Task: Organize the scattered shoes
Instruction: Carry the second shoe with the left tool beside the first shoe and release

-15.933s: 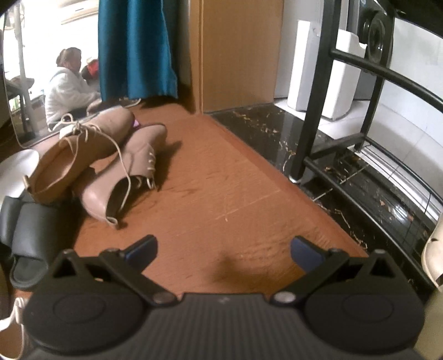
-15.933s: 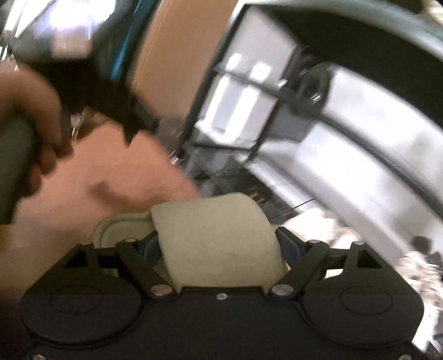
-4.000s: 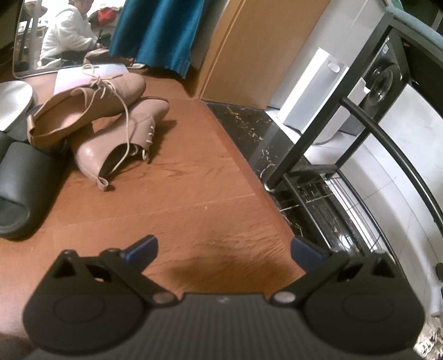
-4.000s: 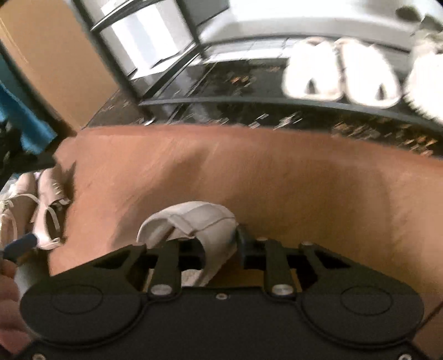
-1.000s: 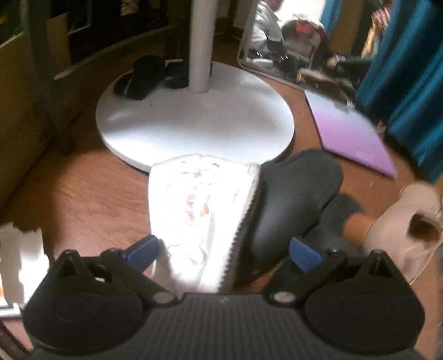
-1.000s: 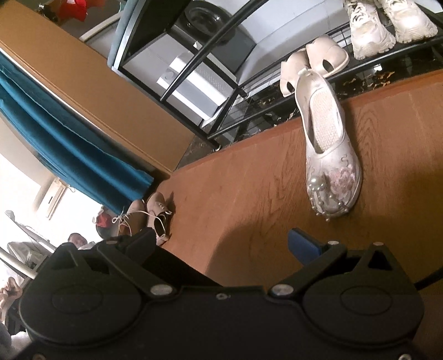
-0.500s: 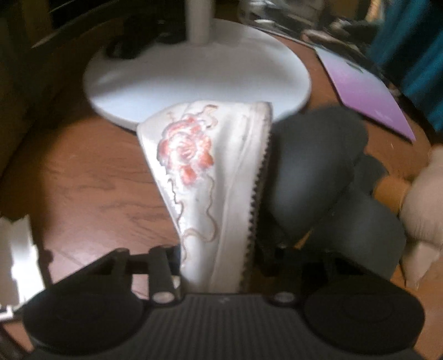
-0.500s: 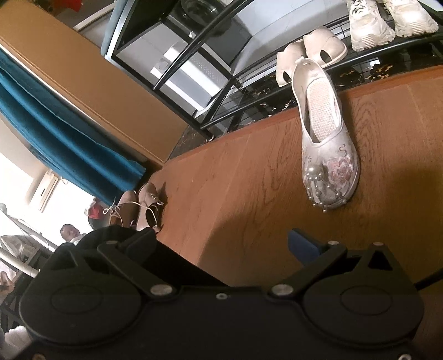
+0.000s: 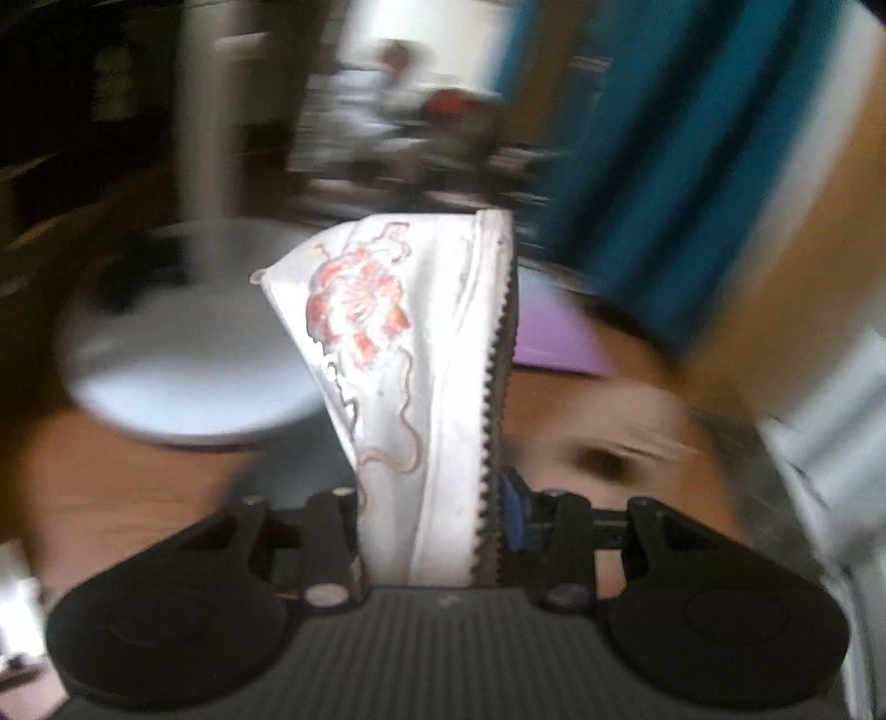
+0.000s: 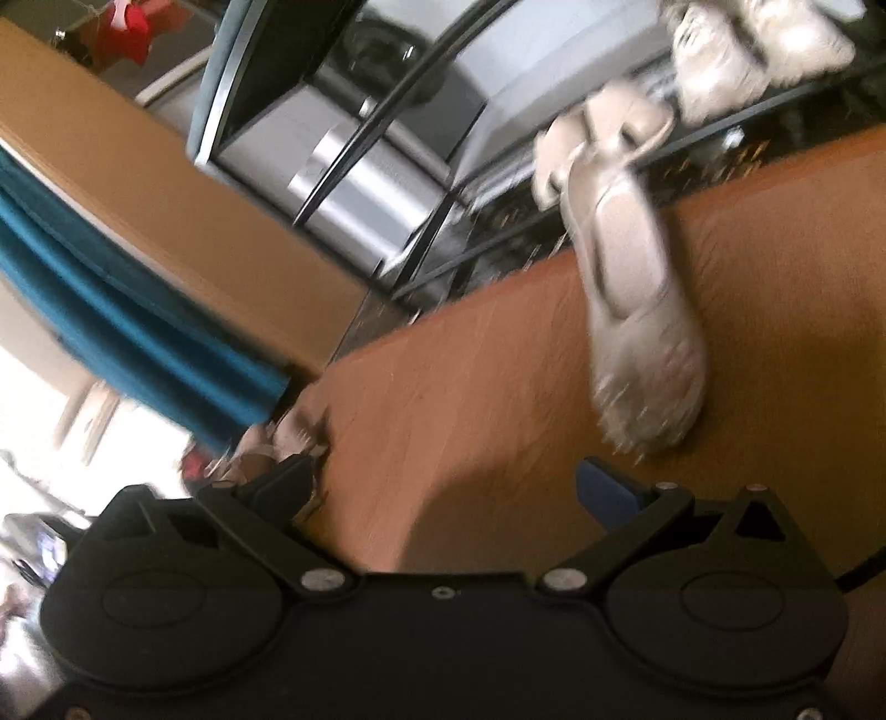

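Observation:
My left gripper (image 9: 432,498) is shut on a white shoe with a red embroidered flower (image 9: 398,343); the shoe is lifted on its side, its toothed sole edge facing right, and the background is smeared by motion. In the right wrist view my right gripper (image 10: 448,482) stands open with nothing between its fingers. Ahead of it the matching white beaded shoe (image 10: 637,310) lies on the wooden floor, heel toward the black shoe rack (image 10: 421,144). Pale slippers (image 10: 603,133) and white sneakers (image 10: 742,50) sit on the rack's lowest shelf. Pink lace-up shoes (image 10: 288,437) lie far left, half hidden.
A round white stand base (image 9: 183,354) with a grey pole sits left of the held shoe. A purple sheet (image 9: 554,338) lies on the floor behind it. A teal curtain (image 9: 637,166) and a wooden cabinet (image 10: 166,205) stand at the back.
My left gripper has lifted the flowered shoe off the floor and swung right, away from the black slippers. The right gripper stays open and has shifted slightly.

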Motion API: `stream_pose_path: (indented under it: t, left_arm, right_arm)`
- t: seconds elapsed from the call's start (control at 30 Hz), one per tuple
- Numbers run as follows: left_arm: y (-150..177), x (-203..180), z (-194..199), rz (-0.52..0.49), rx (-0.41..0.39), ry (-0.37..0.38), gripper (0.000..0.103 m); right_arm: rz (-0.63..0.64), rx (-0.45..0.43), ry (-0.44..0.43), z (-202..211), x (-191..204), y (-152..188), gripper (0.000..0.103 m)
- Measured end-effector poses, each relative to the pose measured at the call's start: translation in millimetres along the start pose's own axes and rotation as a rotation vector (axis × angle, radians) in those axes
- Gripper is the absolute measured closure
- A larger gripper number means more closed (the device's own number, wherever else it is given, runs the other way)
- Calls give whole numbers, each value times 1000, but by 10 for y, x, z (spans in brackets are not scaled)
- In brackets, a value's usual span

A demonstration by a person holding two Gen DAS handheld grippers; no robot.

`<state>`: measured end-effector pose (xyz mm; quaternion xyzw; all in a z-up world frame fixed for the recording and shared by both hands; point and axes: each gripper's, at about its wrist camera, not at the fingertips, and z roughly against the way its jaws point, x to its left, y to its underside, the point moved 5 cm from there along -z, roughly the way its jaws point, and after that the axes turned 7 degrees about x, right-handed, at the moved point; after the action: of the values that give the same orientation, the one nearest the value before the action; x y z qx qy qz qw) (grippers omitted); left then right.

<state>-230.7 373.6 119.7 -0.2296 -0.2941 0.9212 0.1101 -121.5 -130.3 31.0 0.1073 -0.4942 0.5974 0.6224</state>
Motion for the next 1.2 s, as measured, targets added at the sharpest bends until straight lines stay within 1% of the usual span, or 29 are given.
stream_pose_path:
  t: [0.03,0.1,0.13,0.17,0.27,0.3,0.37,0.4,0.43,0.53,0.7,0.8,0.83,0.87,0.9,0.93,1.0,1.03,1.1,1.17,1.2]
  left_arm:
    - [120,-387,-6,-80,20,132,66]
    - [363,-924,18,-185,68,322,65]
    - [479,-1167,35,-234,90,401,65]
    - [568,-1325,44,-270,98,404,65]
    - [1097,-2018,56,-455,120,378,64]
    - [1327,-2246,20,-537,156,374,65]
    - [1891,-2648,-51,-652,251,371,64]
    - [1987,-2687,-67,-661,259,372,64]
    - [2337,-2823,-117,-693,286,373,64]
    - [2884,-2879,-332,-719,381,336,64]
    - [3192,-2816,-625,-813,449,277,64]
    - [3364,-2778,-788,-869,487,239,60]
    - [3367,-2770,-785,-888,492,219,54]
    - [3387,-2755,-797,-908,500,202,52]
    - [3403,-2753,-798,-929,505,189,42]
    - [3434,-2792,-757,-952,506,185,25]
    - [3421,-2814,-666,-990,475,205,11]
    - [3396,-2821,-597,-1003,457,215,9]
    - [3337,-2835,-457,-1025,422,238,7]
    - [3167,-2830,-290,-996,410,299,7]
    - [3043,-2826,-199,-970,391,345,7]
  right_arm:
    - [-3,-18,8,20,-20,-22,0]
    - [-23,-52,17,66,-74,-72,0]
    - [-47,-65,14,94,-114,-102,0]
    - [-62,-79,15,117,-147,-128,0]
    - [-95,-103,21,141,-236,-186,0]
    - [-107,-106,22,138,-265,-201,0]
    - [-130,-111,23,131,-322,-231,0]
    - [-142,-114,24,127,-351,-246,0]
    - [-153,-117,24,124,-380,-261,0]
    - [-180,-124,27,111,-455,-300,0]
    - [-189,-116,30,63,-534,-331,0]
    - [-232,-107,29,2,-614,-350,0]
    - [-248,-104,30,-20,-641,-353,0]
    - [-263,-102,32,-43,-669,-357,0]
    - [-273,-101,36,-58,-687,-359,0]
    - [-277,-102,38,-63,-699,-361,0]
    - [-281,-107,45,-62,-719,-355,0]
    - [-280,-107,54,-63,-730,-348,0]
    - [-278,-104,76,-68,-753,-328,0]
    - [-276,-103,87,-71,-767,-316,0]
    - [-274,-103,96,-79,-776,-307,0]
